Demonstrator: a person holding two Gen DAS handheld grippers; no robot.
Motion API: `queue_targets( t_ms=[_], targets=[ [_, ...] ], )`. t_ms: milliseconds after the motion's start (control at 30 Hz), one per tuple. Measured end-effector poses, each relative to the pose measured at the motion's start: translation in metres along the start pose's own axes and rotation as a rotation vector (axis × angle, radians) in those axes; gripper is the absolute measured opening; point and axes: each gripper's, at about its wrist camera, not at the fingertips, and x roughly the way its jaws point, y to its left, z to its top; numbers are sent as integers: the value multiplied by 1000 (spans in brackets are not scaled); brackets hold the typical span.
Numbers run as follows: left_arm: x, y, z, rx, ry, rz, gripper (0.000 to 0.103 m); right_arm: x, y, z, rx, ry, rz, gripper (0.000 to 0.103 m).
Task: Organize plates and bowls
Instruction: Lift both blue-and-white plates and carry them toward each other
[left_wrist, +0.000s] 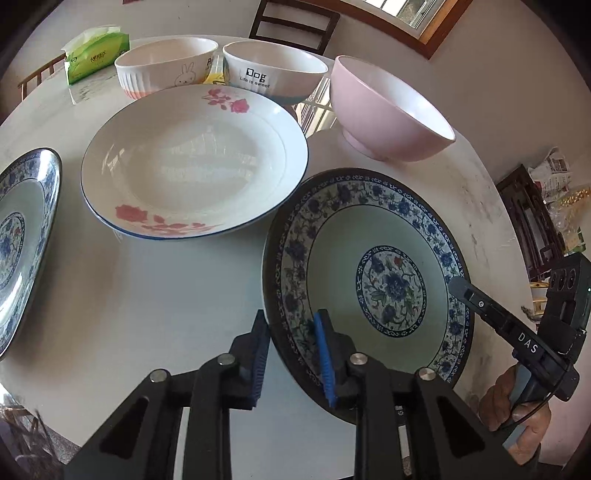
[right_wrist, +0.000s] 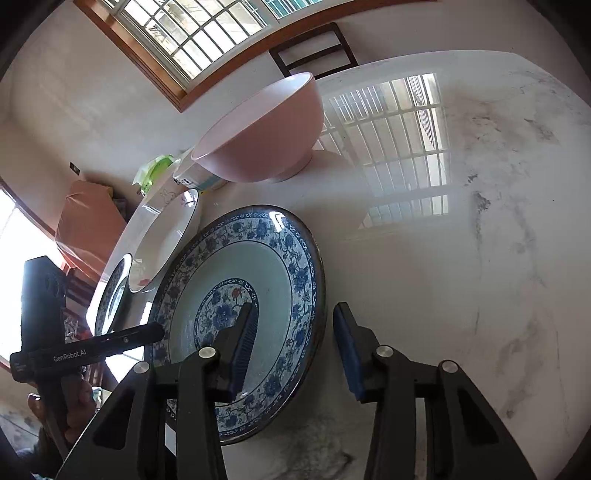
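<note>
A blue-patterned plate lies on the white marble table, near its edge. My left gripper straddles the plate's near-left rim, one blue pad against the outer edge and the other on the inner band, shut on it. In the right wrist view my right gripper straddles the opposite rim of the same plate. Its inner finger is over the plate's well. Its outer finger stands just outside the rim, with a sliver of table showing between, so it is open. A fingertip of the right gripper reaches over the plate's right rim.
A white plate with pink flowers sits just behind, and a second blue plate lies at far left. Behind stand a rabbit bowl, a "Dog" bowl, a pink bowl and a green tissue pack. A chair stands beyond the table.
</note>
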Motion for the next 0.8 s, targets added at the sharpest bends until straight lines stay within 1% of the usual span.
queue_targets(
  t_ms=[33,67,133,167,267,367,500,633,800],
  targets=[
    [0,1,-1,-1,-4,-5,24,1,0,0,-5,-6,-22,25],
    [-1,0,-1,1,-7,-5,24,1,-1,-1,-8,-10,-38,17],
    [-3,0,-5,10,-11,-1,24,0,-7,-2,24,-15,-14,16],
    [-3,-2,-7,12,-11,-1,24,-1,-10,-2,31,-16,-7,15],
    [-2,-3,-12,13,-8,-9,23,-6,-9,-8,27,-25,-23,15],
    [-5,-5,-16,21,-16,-1,23,-13,-11,-17,58,-35,-22,15],
    [-11,-10,-24,39,-36,5,23,-24,-15,-35,110,-42,3,14],
    [-21,-9,-31,44,-62,6,23,-34,-11,-50,132,-48,9,13],
    [-28,-1,-35,34,-71,15,23,-42,0,-62,134,-57,24,14]
  ],
)
